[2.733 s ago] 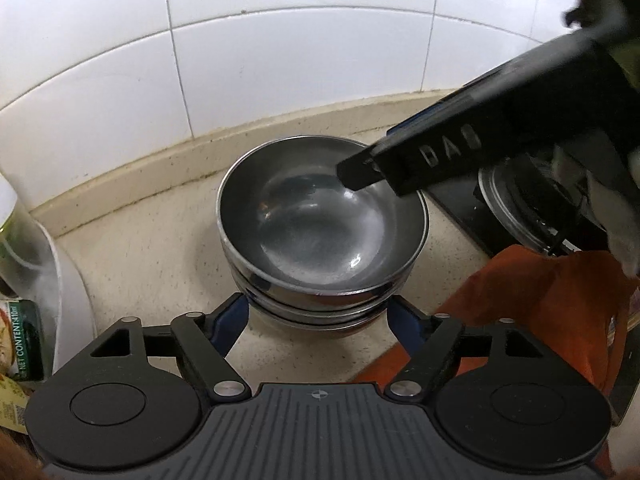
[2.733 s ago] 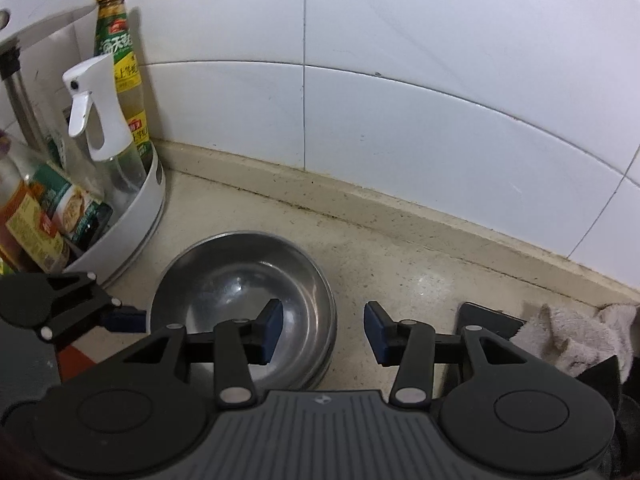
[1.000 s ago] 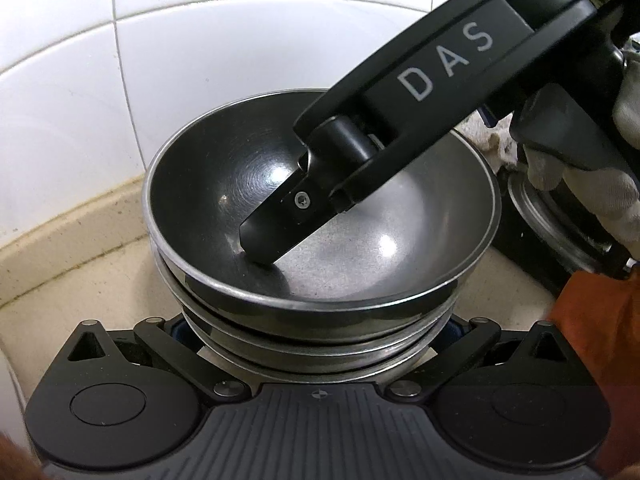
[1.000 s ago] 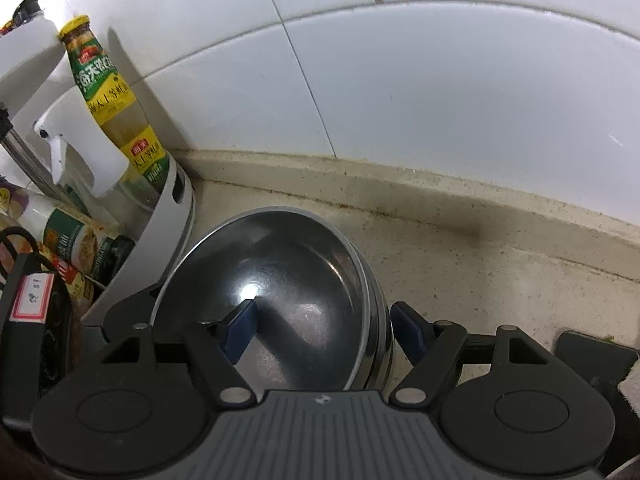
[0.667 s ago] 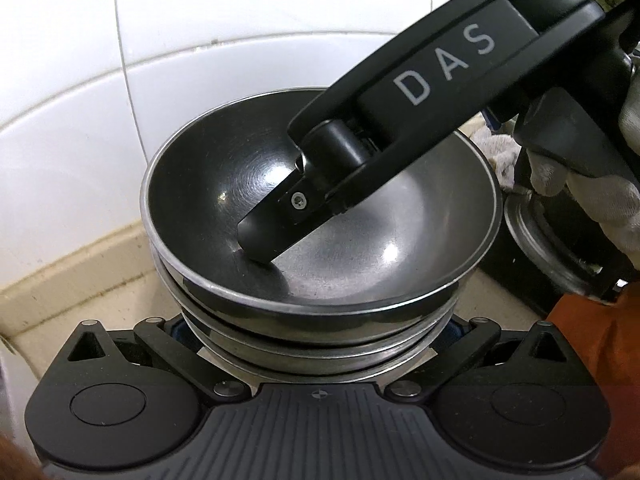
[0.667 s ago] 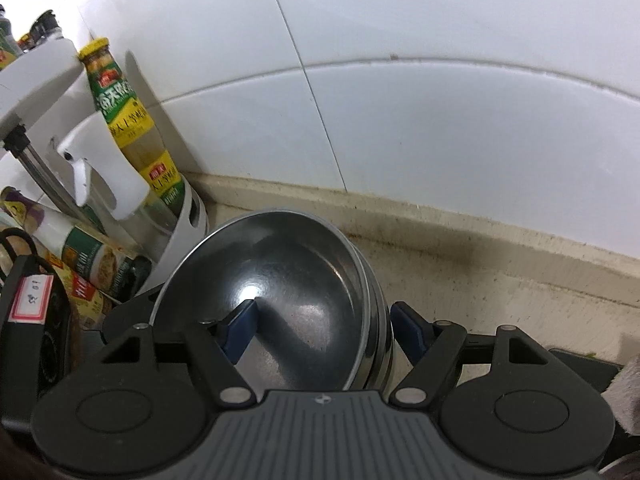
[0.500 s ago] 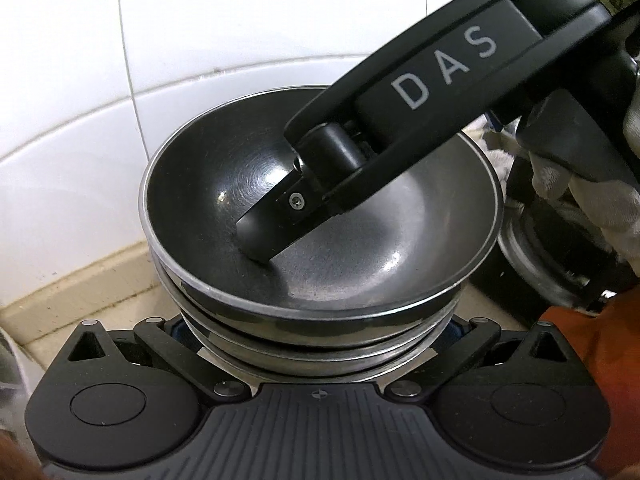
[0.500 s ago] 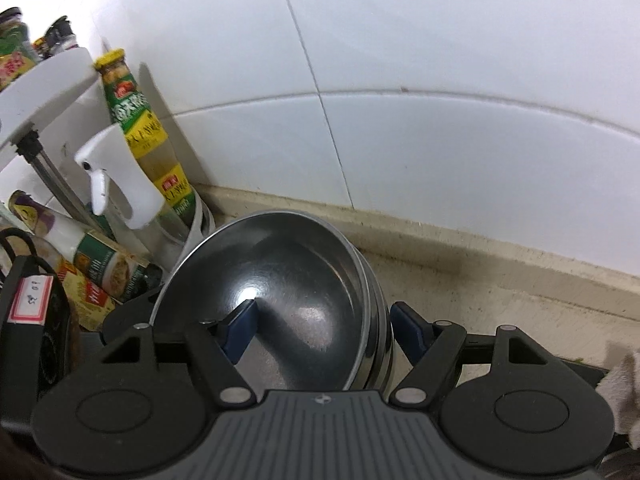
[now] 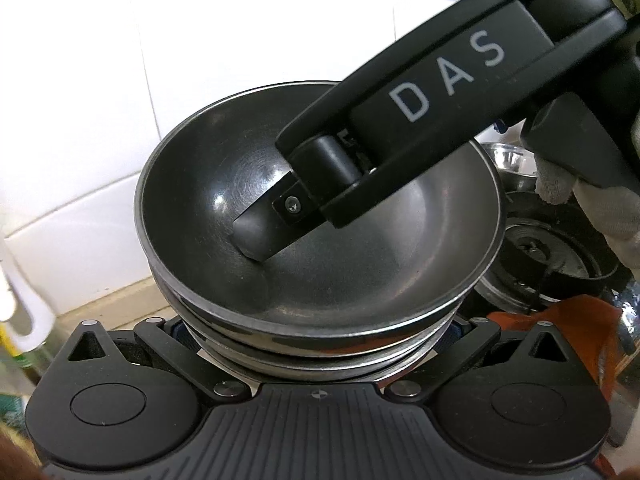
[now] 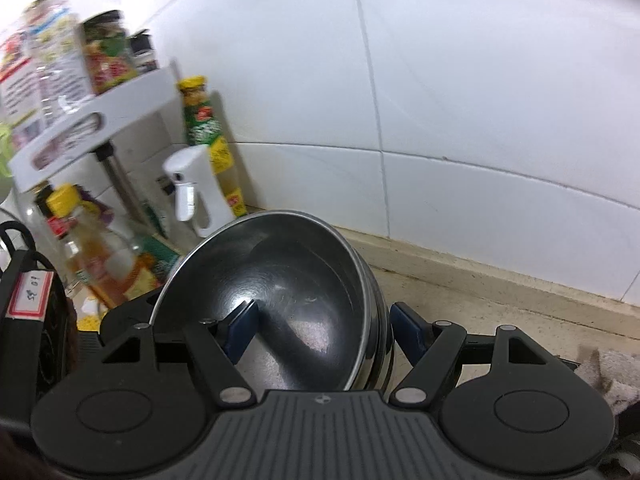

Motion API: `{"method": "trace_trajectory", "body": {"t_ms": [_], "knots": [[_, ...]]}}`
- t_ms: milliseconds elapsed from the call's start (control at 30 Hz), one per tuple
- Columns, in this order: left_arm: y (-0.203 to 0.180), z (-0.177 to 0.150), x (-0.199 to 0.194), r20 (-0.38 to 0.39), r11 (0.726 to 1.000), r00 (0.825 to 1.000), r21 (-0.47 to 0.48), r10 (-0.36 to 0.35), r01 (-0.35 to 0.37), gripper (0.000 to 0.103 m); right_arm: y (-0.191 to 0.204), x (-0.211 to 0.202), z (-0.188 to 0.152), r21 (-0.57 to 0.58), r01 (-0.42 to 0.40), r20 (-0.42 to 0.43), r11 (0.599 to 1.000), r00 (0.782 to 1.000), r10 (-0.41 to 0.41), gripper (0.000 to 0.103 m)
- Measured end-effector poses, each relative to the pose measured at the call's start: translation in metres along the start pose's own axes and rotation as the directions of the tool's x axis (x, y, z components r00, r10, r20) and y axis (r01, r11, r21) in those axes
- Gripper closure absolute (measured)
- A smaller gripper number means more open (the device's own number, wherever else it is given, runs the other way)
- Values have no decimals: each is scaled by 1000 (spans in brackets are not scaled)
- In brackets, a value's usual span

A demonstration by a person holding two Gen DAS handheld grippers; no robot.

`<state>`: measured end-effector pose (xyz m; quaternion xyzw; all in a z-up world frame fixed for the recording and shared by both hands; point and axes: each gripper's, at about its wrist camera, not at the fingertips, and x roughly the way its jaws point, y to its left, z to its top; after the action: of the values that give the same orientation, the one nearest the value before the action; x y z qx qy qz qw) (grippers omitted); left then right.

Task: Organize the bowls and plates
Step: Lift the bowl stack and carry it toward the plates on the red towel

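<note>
A stack of steel bowls (image 9: 400, 268) hangs above the counter, carried by both grippers. My left gripper (image 9: 316, 328) is shut on the stack's lower sides; its blue pads are mostly hidden behind the bowls. In the right wrist view the same stack (image 10: 288, 276) is tilted, and my right gripper (image 10: 324, 332) is shut across its right wall, one finger inside the top bowl and the other outside. That inner finger (image 9: 260, 236) reaches down into the bowl in the left wrist view.
A white two-tier rack (image 10: 92, 124) full of bottles stands at the left, with a spray bottle (image 10: 192, 192) beside it. White tiled wall behind. Beige counter (image 10: 480, 300), a grey cloth (image 10: 612, 376), a gas burner (image 9: 552, 256), an orange cloth (image 9: 568, 320) and a gloved hand (image 9: 592, 208).
Both grippers closed on the stack and raised it off the counter. Over the last second it rose further; the rack's upper shelf came into view and the burner drew closer.
</note>
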<state>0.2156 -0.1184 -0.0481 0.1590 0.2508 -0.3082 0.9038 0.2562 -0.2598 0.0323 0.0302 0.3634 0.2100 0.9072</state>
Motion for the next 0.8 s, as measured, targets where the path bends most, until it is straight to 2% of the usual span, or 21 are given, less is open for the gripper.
{"method": "trace_trajectory", "body": {"t_ms": [333, 467, 800], "knots": [[-22, -25, -51, 5, 999, 999, -20, 51, -51, 0, 43, -35, -19, -59, -15, 27, 998, 999, 17, 36], [-32, -28, -66, -5, 997, 998, -39, 65, -65, 0, 53, -44, -31, -71, -30, 19, 997, 999, 31, 36], [-64, -64, -92, -43, 990, 995, -105, 91, -95, 0, 73, -61, -68, -111, -73, -24, 991, 997, 70, 36]]}}
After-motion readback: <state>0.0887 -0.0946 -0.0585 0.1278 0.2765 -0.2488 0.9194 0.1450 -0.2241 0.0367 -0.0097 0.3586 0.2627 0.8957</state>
